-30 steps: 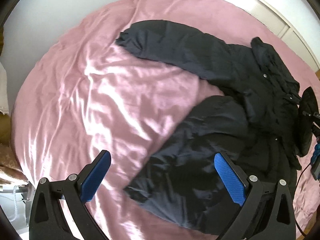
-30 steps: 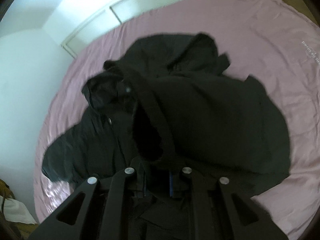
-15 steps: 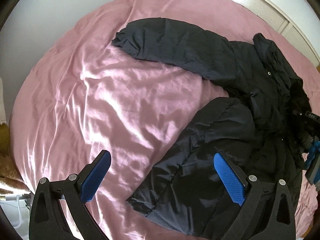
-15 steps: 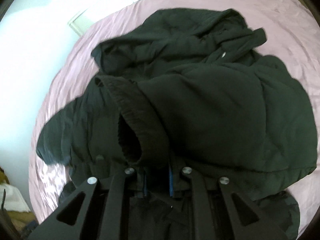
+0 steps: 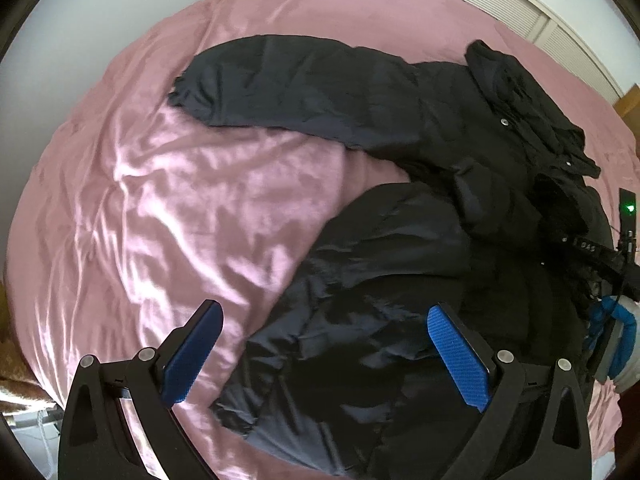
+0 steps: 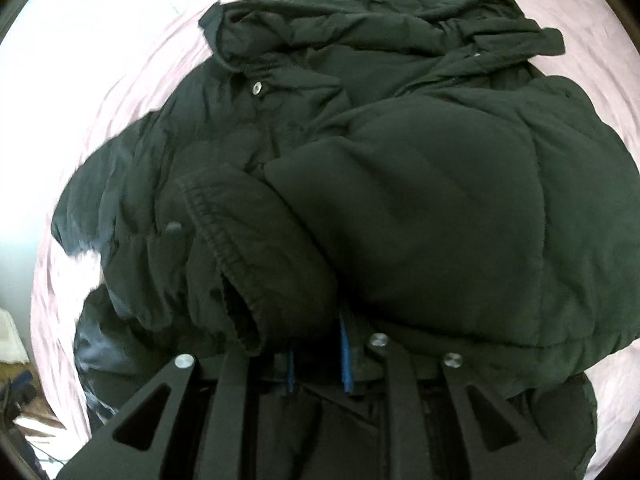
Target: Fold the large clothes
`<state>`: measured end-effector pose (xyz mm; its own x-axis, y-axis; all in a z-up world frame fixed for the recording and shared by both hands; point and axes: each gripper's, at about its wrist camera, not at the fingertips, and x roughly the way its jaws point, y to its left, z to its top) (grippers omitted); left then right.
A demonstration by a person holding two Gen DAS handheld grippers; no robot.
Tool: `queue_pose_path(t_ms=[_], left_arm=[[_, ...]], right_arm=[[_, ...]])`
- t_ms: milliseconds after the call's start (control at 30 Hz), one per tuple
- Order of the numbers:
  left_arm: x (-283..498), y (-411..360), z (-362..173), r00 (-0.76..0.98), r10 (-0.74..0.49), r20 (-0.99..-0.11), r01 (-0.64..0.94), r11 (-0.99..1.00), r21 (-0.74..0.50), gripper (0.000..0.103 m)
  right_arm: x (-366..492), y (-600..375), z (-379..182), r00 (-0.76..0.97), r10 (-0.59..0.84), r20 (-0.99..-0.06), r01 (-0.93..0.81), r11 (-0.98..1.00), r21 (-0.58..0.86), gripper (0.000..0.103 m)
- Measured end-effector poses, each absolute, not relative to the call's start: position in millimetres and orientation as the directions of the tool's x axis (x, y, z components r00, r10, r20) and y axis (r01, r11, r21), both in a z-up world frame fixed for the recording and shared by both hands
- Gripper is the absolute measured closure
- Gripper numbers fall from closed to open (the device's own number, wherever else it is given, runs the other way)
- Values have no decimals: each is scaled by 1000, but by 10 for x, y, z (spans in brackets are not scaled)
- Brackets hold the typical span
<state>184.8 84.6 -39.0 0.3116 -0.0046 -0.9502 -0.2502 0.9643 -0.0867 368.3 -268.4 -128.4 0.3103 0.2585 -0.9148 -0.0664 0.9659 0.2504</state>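
Note:
A large black padded jacket [image 5: 400,280] lies on the pink bedsheet [image 5: 180,200]. One sleeve [image 5: 288,80] stretches away to the far left. My left gripper [image 5: 324,312] hovers open over the jacket's near hem, holding nothing. In the right wrist view the other sleeve [image 6: 420,208] is folded across the jacket's front. Its cuff [image 6: 240,264] sits between the pads of my right gripper [image 6: 316,344]. Those jaws are just starting to open, with the cloth still between them. The hood and collar [image 6: 360,20] are bunched at the far end.
The pink sheet is wrinkled and bare left of the jacket. White louvred doors [image 5: 520,4] stand beyond the bed. The right gripper's body [image 5: 592,248] and a blue cuff on the person's arm [image 5: 616,328] show at the right edge of the left wrist view.
The right gripper has carried the cuff down and across onto the jacket's front, so the sleeve now rests folded over the body. The left gripper has drifted closer over the hem, still open.

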Motion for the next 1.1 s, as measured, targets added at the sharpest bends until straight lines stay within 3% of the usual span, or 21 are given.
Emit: queue_pose_path(t_ms=[133, 167, 233, 333, 567, 800, 900, 1100], left_arm=[[1924, 649, -381, 315, -19, -949, -204, 975, -87, 2], [1940, 605, -387, 313, -22, -949, -193, 977, -86, 2], [1996, 499, -408, 308, -39, -950, -169, 981, -96, 2], [2093, 330, -435, 311, -72, -948, -142, 982, -121, 2], [2566, -418, -436, 349, -147, -926, -1, 988, -157, 2], [3286, -1520, -660, 363, -212, -907, 128, 976, -177, 3], [3546, -1971, -817, 364, -217, -906, 148, 974, -173, 3], [3857, -2325, -1414, 305, -131, -943, 105, 989, -104, 3]], right_arm=[[3655, -2699, -1261, 306, 256, -917, -84, 967, 242, 80], [3640, -2711, -1244, 306, 263, -915, -89, 965, 248, 75], [3597, -2695, -1228, 304, 286, -909, -102, 958, 267, 51], [3448, -2615, -1176, 304, 299, -905, -156, 952, 262, 42], [2970, -2826, -861, 345, 368, -863, -213, 927, 310, 42], [3280, -3749, -498, 503, 189, -843, -85, 982, 170, 42], [3521, -4106, -577, 516, 113, -849, -21, 993, 119, 42], [3777, -4308, -1151, 423, 109, -900, -20, 994, 111, 41]])
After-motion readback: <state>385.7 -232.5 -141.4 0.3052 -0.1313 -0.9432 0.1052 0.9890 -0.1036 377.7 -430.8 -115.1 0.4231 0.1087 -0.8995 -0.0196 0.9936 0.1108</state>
